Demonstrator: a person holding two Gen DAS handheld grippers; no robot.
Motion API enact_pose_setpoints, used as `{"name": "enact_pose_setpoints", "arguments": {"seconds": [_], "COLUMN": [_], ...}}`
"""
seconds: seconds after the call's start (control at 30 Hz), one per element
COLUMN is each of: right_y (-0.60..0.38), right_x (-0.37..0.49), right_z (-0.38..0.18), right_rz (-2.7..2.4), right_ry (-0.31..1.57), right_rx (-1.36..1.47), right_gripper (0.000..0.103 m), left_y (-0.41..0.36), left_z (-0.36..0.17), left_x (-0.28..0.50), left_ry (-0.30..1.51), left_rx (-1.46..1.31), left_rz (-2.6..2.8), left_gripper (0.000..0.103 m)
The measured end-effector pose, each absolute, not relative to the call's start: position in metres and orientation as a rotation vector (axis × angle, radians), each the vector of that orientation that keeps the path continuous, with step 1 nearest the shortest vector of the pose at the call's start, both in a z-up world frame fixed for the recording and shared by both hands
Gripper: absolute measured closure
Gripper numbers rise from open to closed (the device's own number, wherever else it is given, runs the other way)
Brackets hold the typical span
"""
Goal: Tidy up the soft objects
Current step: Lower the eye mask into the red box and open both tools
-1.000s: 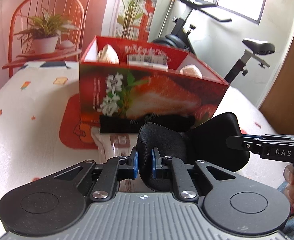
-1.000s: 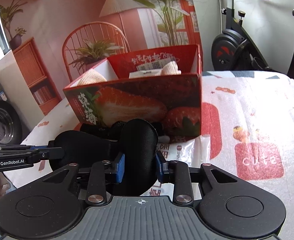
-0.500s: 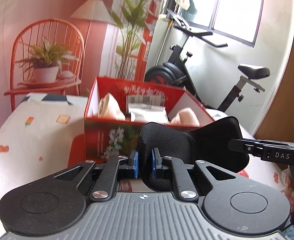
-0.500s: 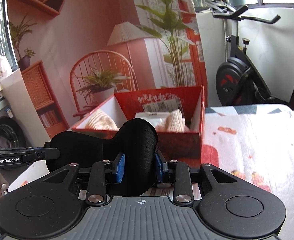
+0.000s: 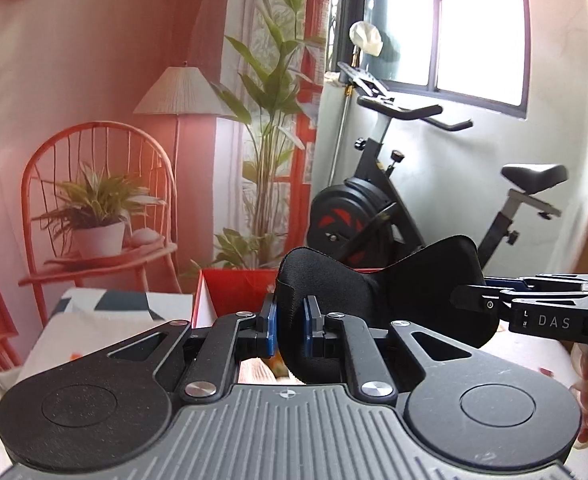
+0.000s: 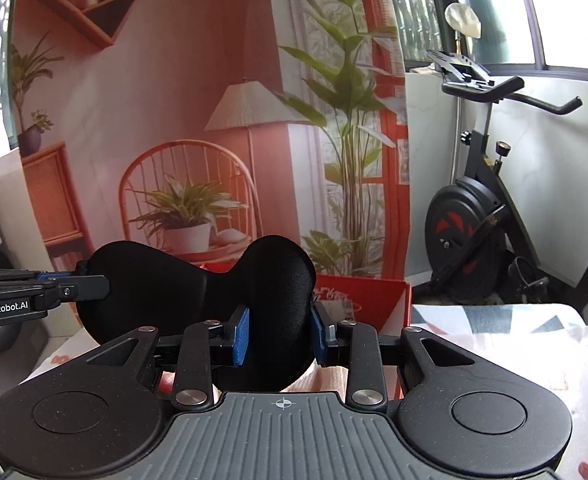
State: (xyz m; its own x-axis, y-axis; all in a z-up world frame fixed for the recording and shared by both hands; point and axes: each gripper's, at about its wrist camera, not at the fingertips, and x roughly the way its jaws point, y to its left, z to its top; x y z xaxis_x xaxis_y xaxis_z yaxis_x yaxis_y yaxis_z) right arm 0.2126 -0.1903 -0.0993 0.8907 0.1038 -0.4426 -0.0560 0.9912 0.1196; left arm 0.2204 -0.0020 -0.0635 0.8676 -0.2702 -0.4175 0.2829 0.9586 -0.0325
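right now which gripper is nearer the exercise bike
Right. The right gripper clamps the end of the black eye mask that lies toward the exercise bike; the left gripper clamps the opposite end, farther from it.

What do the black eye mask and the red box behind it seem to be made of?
Eye mask: soft padded fabric, probably foam-filled, with a matte to faintly satiny sheen; it dents where the right tongs and left tongs pinch it.
Red box: likely printed cardboard, with thin flat walls, sharp corners and a slight gloss.
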Motion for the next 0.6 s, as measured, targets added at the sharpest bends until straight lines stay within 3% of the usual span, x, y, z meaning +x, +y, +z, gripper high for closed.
{"name": "enact_pose_setpoints", "arguments": {"seconds": [0.33, 0.6], "right_y": [-0.197, -0.195], "right_x": [0.273, 0.306], "right_z": [-0.149, -0.164], "right_rz": [0.035, 0.012], "right_ry": [0.613, 0.624], "right_rx": [0.158, 0.141], "right_gripper": [0.075, 0.075], "left_y": [-0.019, -0.011], "left_z": [-0.095, -0.103], "left_x": [0.276, 0.306], "left_ry": [0.569, 0.569], "left_rx": [0.114, 0.080], "left_rz": [-0.261, -0.217], "left_gripper": [0.089, 0.089]}}
